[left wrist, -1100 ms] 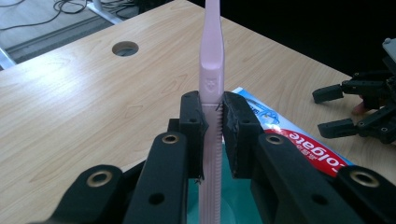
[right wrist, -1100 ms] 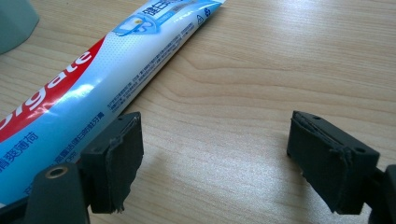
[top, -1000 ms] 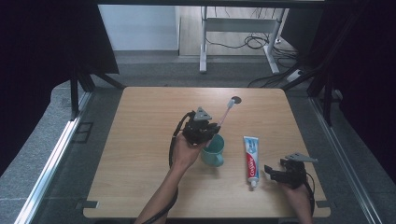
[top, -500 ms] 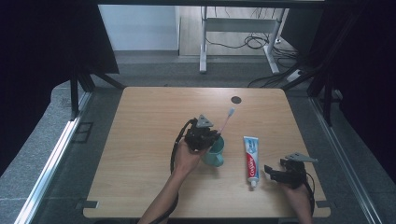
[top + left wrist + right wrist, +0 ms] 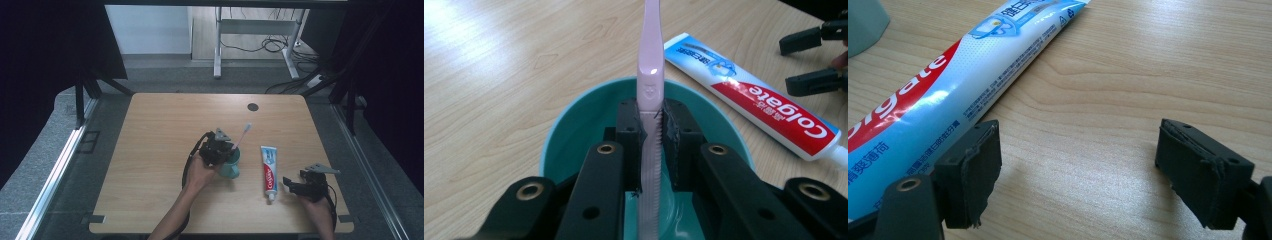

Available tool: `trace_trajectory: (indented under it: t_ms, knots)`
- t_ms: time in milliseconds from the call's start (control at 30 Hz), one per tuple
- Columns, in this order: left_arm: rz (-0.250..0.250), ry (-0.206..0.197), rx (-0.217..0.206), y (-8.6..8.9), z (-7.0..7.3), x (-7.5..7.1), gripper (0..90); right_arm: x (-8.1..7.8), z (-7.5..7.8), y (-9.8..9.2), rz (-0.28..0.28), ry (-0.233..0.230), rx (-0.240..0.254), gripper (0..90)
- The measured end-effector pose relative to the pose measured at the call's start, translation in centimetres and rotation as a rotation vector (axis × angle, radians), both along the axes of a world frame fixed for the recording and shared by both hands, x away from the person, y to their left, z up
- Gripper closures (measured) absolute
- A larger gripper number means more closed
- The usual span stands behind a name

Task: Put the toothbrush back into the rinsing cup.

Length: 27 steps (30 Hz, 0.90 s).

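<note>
My left gripper (image 5: pixel 223 150) (image 5: pixel 652 132) is shut on a pink toothbrush (image 5: pixel 242 135) (image 5: pixel 650 75) and hovers over a teal cup (image 5: pixel 232 168) (image 5: pixel 574 125) at the table's middle. The brush handle dips inside the cup and the head sticks out up and to the right. A Colgate toothpaste tube (image 5: pixel 269 166) (image 5: pixel 769 100) (image 5: pixel 948 80) lies flat to the right of the cup. My right gripper (image 5: pixel 289 184) (image 5: pixel 1083 165) rests open near the front right, its jaws just right of the tube's cap end with bare wood between them.
The wooden table (image 5: pixel 160 130) has a dark round grommet (image 5: pixel 252 106) at the back. Grey floor surrounds it, with a metal desk frame (image 5: pixel 250 35) and cables beyond the far edge. Dark curtains hang at both sides.
My left gripper has carried the toothbrush toward the person and down, from above the table's back to over the cup, lowering the handle into it. The right gripper stayed put.
</note>
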<state>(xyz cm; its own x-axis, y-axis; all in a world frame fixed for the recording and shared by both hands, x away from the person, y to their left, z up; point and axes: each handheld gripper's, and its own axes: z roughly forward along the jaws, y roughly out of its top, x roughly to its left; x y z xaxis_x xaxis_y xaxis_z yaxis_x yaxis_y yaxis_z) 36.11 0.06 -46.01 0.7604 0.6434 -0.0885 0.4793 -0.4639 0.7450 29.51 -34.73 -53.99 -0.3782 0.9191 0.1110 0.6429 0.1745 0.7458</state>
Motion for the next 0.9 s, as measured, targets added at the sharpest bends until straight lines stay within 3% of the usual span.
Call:
trace_trajectory:
  t_ms: [400, 667, 900]
  knots:
    - [-0.001, 0.024, 0.049, -0.21, -0.5, -0.19, 78.7, 0.02, 0.0, -0.03, 0.002, -0.002, -0.003, 18.4]
    - [-0.003, 0.016, 0.092, -0.44, -0.66, -0.31, 77.7, 0.01, -0.01, 0.0, 0.002, -0.003, -0.004, 18.4]
    - [-0.001, 0.009, 0.062, -0.07, -0.11, -0.33, 74.4, 0.02, 0.0, -0.05, 0.003, -0.002, -0.001, 18.4]
